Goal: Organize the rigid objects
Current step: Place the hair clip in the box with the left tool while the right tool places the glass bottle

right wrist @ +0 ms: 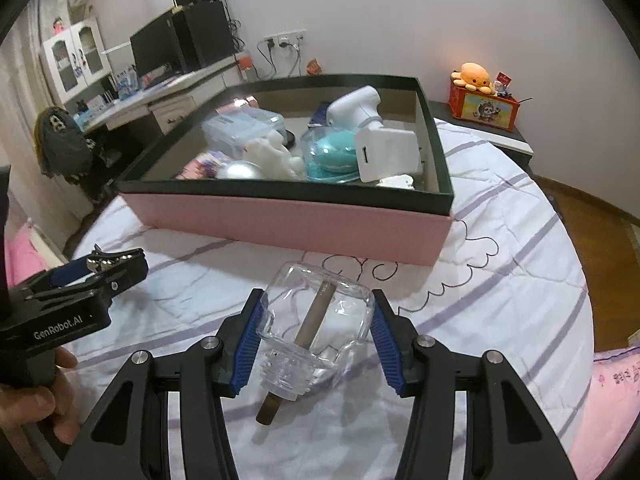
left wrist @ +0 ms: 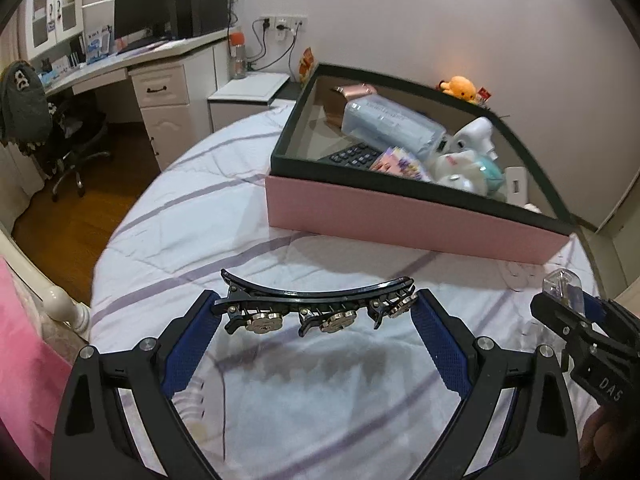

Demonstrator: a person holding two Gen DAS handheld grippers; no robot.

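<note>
- Above the near part of the bed (left wrist: 248, 216), left hand-held gripper (left wrist: 316, 314) gripping a long black hair clip (left wrist: 316, 300) crosswise by its two ends, blue pads (left wrist: 438, 340) spread wide to span it.
- Just right of it, right hand-held gripper (right wrist: 316, 326) clamping a clear glass bottle (right wrist: 316, 320) between both pads, neck pointing near, a brown stick (right wrist: 310, 326) running through it and poking out of the mouth.
- Farther back on the bed, sitting open: pink box (right wrist: 288, 224) with a dark rim, holding a white thermometer gun (right wrist: 356, 108), teal case (right wrist: 332, 152), calculator (left wrist: 352, 156) and a wrapped pack (left wrist: 394, 128).
- Far left, standing by the wall: tabletop (left wrist: 132, 58) with a monitor (left wrist: 144, 12).
</note>
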